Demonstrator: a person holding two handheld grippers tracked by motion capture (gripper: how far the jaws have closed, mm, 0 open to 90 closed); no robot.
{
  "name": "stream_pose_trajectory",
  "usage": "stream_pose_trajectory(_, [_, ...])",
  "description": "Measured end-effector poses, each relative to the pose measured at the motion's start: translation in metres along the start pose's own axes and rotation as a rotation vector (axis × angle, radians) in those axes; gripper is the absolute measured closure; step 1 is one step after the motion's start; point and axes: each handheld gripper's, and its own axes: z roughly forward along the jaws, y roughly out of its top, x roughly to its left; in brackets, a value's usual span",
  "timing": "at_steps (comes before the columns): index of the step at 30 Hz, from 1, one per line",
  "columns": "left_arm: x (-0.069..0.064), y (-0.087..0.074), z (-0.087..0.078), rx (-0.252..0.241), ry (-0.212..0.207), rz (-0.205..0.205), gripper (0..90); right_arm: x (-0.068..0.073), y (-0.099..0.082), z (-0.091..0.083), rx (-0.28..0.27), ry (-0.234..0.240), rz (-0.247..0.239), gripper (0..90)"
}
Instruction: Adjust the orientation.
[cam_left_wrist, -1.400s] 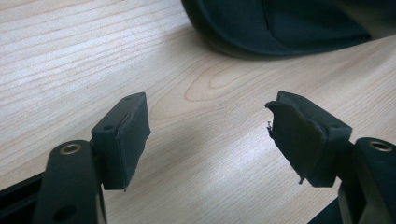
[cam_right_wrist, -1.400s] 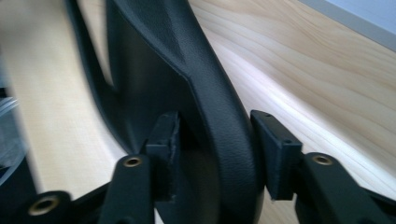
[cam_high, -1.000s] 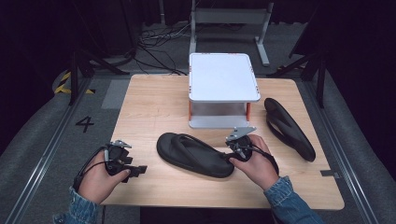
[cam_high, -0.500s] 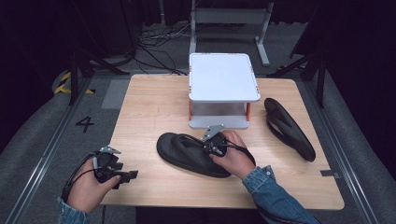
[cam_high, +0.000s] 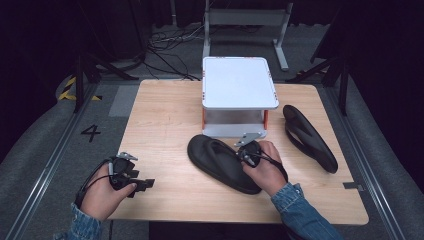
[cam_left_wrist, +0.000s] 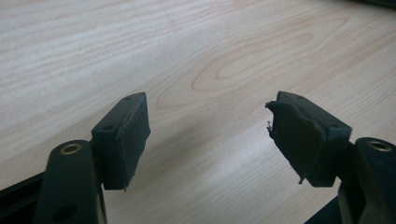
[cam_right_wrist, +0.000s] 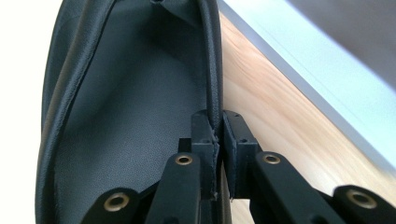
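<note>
Two black flip-flops lie on the wooden table (cam_high: 160, 115). The near one (cam_high: 215, 160) sits at the middle front; the other (cam_high: 307, 137) lies at the right. My right gripper (cam_high: 244, 152) rests on the near flip-flop. Its jaws have just been closing and now pinch the thin strap (cam_right_wrist: 212, 70) above the footbed (cam_right_wrist: 130, 116), as the right gripper view shows at the right gripper (cam_right_wrist: 219, 122). Over bare wood at the front left corner, my left gripper (cam_high: 147, 184) is held open. The left gripper (cam_left_wrist: 210, 135) has nothing between its pads.
A white two-level stand (cam_high: 239, 82) with orange posts occupies the back middle of the table, just behind the near flip-flop; its edge (cam_right_wrist: 317, 79) runs close beside my right gripper. Cables and a metal frame lie on the floor beyond.
My right hand has moved left from the flip-flop's right end onto its strap, and the jaws have shut there. The left hand drifted slightly toward the front left corner.
</note>
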Motion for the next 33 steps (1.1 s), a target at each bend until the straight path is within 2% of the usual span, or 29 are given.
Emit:
stream_pose_trajectory(2, [-0.002, 0.006, 0.003, -0.002, -0.005, 0.012, 28.7, -0.007, -0.012, -0.010, 0.023, -0.029, 0.060, 84.3])
stream_pose_trajectory(4, [-0.004, 0.012, 0.008, 0.009, -0.017, 0.026, 28.7, -0.011, -0.022, -0.016, 0.046, -0.028, 0.089, 83.0])
stream_pose_trajectory(5, [-0.004, 0.012, 0.008, 0.009, -0.017, 0.026, 28.7, -0.011, -0.022, -0.016, 0.046, -0.028, 0.089, 83.0])
stream_pose_trajectory(6, [-0.006, 0.017, 0.011, 0.012, -0.023, 0.038, 28.7, -0.013, -0.028, -0.021, 0.012, 0.026, 0.135, 67.7])
stream_pose_trajectory(7, [-0.007, 0.019, 0.011, 0.011, -0.025, 0.043, 28.7, -0.016, -0.030, -0.025, -0.022, 0.046, 0.162, 59.7])
stream_pose_trajectory(9, [-0.008, 0.021, 0.012, 0.007, -0.028, 0.054, 28.7, -0.019, -0.033, -0.029, -0.032, 0.043, 0.163, 57.3])
stream_pose_trajectory(10, [-0.010, 0.024, 0.014, 0.008, -0.035, 0.055, 28.7, -0.023, -0.038, -0.037, 0.003, 0.044, 0.154, 57.1])
stream_pose_trajectory(11, [-0.010, 0.024, 0.014, 0.008, -0.035, 0.055, 28.7, -0.023, -0.038, -0.037, 0.003, 0.044, 0.154, 57.1])
stream_pose_trajectory(12, [-0.009, 0.027, 0.017, 0.016, -0.036, 0.064, 28.6, -0.024, -0.045, -0.041, 0.014, 0.074, 0.151, 55.8])
stream_pose_trajectory(13, [-0.009, 0.027, 0.017, 0.016, -0.036, 0.064, 28.7, -0.024, -0.045, -0.041, 0.014, 0.074, 0.151, 55.8])
stream_pose_trajectory(14, [-0.009, 0.027, 0.018, 0.017, -0.035, 0.066, 28.7, -0.024, -0.049, -0.040, 0.047, 0.090, 0.149, 53.2])
stream_pose_trajectory(16, [-0.010, 0.028, 0.020, 0.024, -0.038, 0.068, 28.7, -0.023, -0.054, -0.032, 0.091, 0.087, 0.120, 51.0])
stream_pose_trajectory(17, [-0.011, 0.028, 0.020, 0.023, -0.038, 0.072, 28.7, -0.023, -0.055, -0.029, 0.093, 0.093, 0.117, 50.5])
stream_pose_trajectory(18, [-0.012, 0.029, 0.019, 0.021, -0.041, 0.069, 28.7, -0.022, -0.056, -0.026, 0.091, 0.111, 0.121, 51.5])
stream_pose_trajectory(19, [-0.011, 0.029, 0.019, 0.022, -0.044, 0.072, 28.7, -0.021, -0.056, -0.023, 0.082, 0.152, 0.152, 50.1])
stream_pose_trajectory(21, [-0.011, 0.028, 0.018, 0.019, -0.040, 0.069, 28.7, -0.017, -0.054, -0.022, 0.099, 0.166, 0.194, 53.5])
stream_pose_trajectory(22, [-0.011, 0.028, 0.018, 0.019, -0.040, 0.069, 28.7, -0.017, -0.054, -0.022, 0.099, 0.166, 0.194, 53.5])
stream_pose_trajectory(23, [-0.010, 0.028, 0.018, 0.019, -0.035, 0.064, 28.7, -0.014, -0.053, -0.023, 0.114, 0.179, 0.232, 53.9])
stream_pose_trajectory(24, [-0.009, 0.026, 0.019, 0.024, -0.038, 0.063, 28.7, -0.004, -0.050, -0.025, 0.139, 0.208, 0.281, 52.9])
stream_pose_trajectory(25, [-0.009, 0.026, 0.019, 0.024, -0.038, 0.063, 28.7, -0.004, -0.050, -0.025, 0.139, 0.208, 0.281, 52.9])
stream_pose_trajectory(26, [-0.009, 0.026, 0.018, 0.027, -0.038, 0.062, 28.7, 0.009, -0.046, -0.026, 0.162, 0.247, 0.321, 48.4])
stream_pose_trajectory(27, [-0.009, 0.026, 0.018, 0.027, -0.038, 0.062, 28.7, 0.009, -0.046, -0.026, 0.162, 0.247, 0.321, 48.4])
stream_pose_trajectory(28, [-0.009, 0.025, 0.017, 0.020, -0.036, 0.061, 28.7, 0.024, -0.042, -0.027, 0.173, 0.239, 0.303, 44.0])
stream_pose_trajectory(30, [-0.009, 0.025, 0.015, 0.017, -0.037, 0.062, 28.7, 0.029, -0.040, -0.027, 0.171, 0.235, 0.293, 43.4])
stream_pose_trajectory(31, [-0.009, 0.025, 0.015, 0.013, -0.038, 0.060, 28.7, 0.038, -0.037, -0.028, 0.169, 0.252, 0.281, 42.7])
stream_pose_trajectory(33, [-0.009, 0.024, 0.014, 0.013, -0.037, 0.058, 28.7, 0.045, -0.034, -0.031, 0.153, 0.275, 0.272, 40.2])
